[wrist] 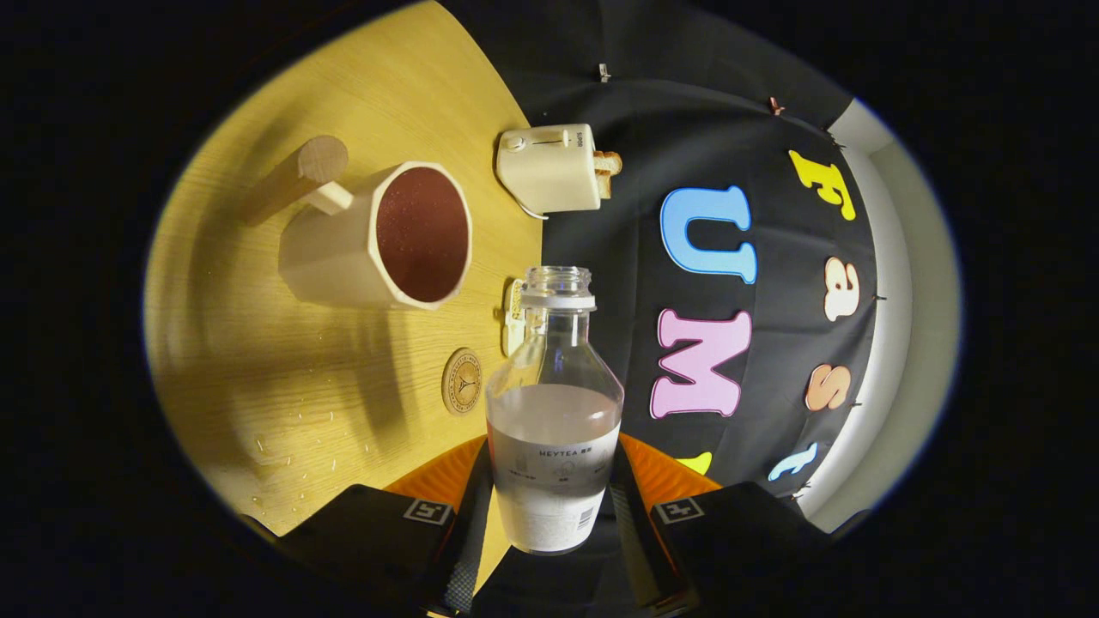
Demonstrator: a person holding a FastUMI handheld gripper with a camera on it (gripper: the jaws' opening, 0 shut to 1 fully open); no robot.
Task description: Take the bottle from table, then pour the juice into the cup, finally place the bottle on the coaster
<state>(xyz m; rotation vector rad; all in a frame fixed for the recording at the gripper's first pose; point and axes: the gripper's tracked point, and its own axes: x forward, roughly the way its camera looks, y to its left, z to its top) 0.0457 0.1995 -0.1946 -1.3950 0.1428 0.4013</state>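
Observation:
A clear uncapped bottle (554, 412), part full of pale juice, sits between my fingers with the gripper (554, 489) shut on its lower body. The whole view is rolled sideways, so the bottle is tilted relative to the wooden table (258, 360). Beyond the fingers stands a cream faceted cup (386, 236) with a wooden handle, its dark red inside facing me. A small round wooden coaster (462, 381) lies on the table just beside the bottle, between it and the cup.
A cream toaster (549, 167) with a slice of bread in it stands at the table's far edge, past the cup. A small pale object (513, 318) lies behind the bottle's neck. Droplets or crumbs (300, 438) speckle the table near the fingers.

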